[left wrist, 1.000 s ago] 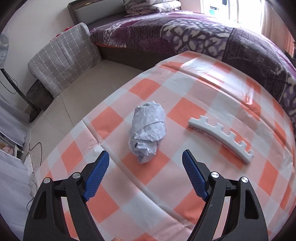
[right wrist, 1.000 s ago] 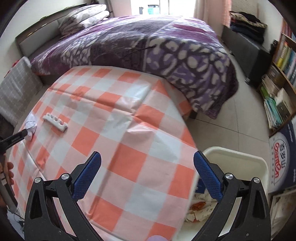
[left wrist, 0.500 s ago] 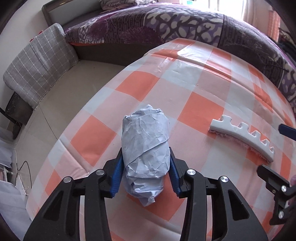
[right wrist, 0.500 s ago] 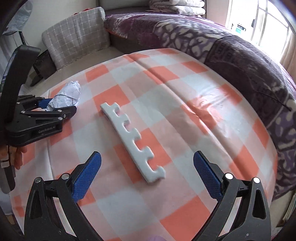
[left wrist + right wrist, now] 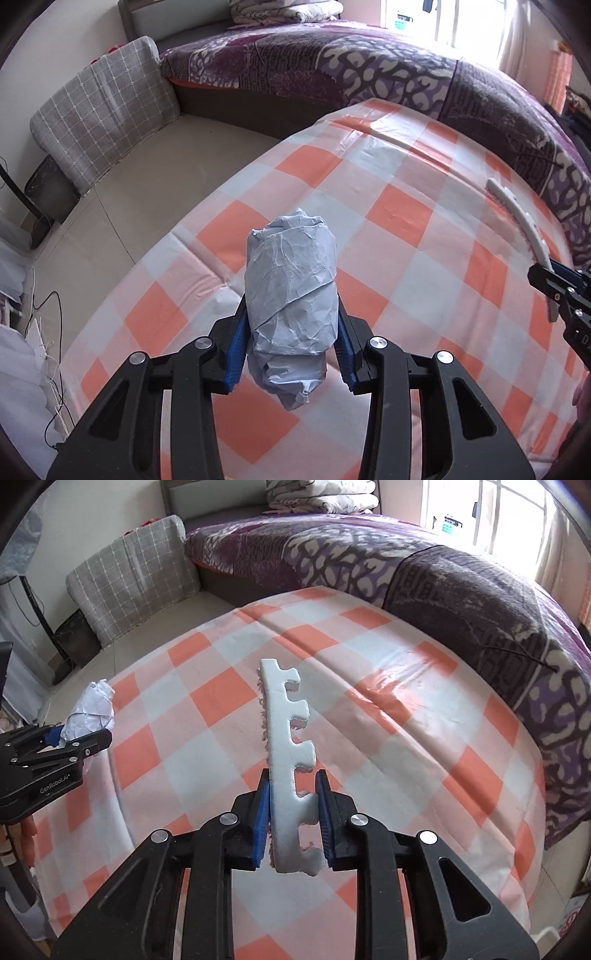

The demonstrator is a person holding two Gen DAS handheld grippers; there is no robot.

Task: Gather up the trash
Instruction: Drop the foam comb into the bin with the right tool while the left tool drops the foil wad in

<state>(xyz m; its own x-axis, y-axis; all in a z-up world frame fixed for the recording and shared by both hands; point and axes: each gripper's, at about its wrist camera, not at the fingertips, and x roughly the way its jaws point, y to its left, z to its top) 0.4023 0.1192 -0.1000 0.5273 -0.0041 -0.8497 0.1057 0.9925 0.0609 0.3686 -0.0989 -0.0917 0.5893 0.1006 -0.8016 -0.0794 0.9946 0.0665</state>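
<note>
Blue pads of my left gripper (image 5: 290, 345) clamp the paper wad (image 5: 291, 295) above the checked cloth (image 5: 406, 229). My right gripper (image 5: 291, 812) pinches the foam strip (image 5: 290, 746), raised, notches right.

Half a second ago the right gripper (image 5: 291, 821) hung wide open above the white notched foam strip (image 5: 290, 760) lying flat on the orange-and-white checked tablecloth (image 5: 388, 738); now its blue pads (image 5: 260, 821) clamp the strip's near end, lifted off that cloth. The crumpled pale-blue paper wad (image 5: 291, 295) in the left gripper (image 5: 290, 354) has also risen above the cloth.
</note>
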